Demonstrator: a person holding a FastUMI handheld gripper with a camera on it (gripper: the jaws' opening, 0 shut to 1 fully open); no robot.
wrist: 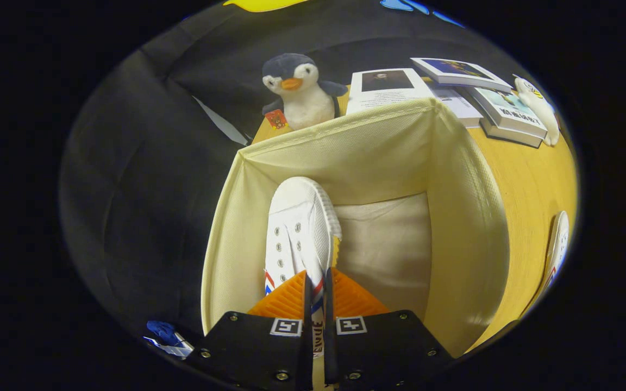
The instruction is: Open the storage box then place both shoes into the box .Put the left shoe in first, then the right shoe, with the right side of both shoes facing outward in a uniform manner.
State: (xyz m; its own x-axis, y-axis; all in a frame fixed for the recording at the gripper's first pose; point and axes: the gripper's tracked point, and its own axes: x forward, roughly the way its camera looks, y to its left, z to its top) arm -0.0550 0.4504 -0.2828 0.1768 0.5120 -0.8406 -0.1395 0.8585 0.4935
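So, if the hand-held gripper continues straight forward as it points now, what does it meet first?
The hand-held gripper, shut on the white canvas shoe, points into the open cream fabric storage box. The shoe's toe would probably meet the box's pale bottom first, though depth is unclear.

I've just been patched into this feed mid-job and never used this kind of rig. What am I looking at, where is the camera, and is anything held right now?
There is no robot arm: a person carries a handheld two-finger gripper, and the fisheye camera rides on it, looking forward along the fingers. Both fingers are pressed on the side wall of a white canvas shoe, holding it inside the open cream fabric storage box, toe pointing away from the camera. The box stands on a yellow wooden table. Beyond the box sit a plush penguin and a few books. A second shoe lies on the table outside the box's right wall, partly visible.
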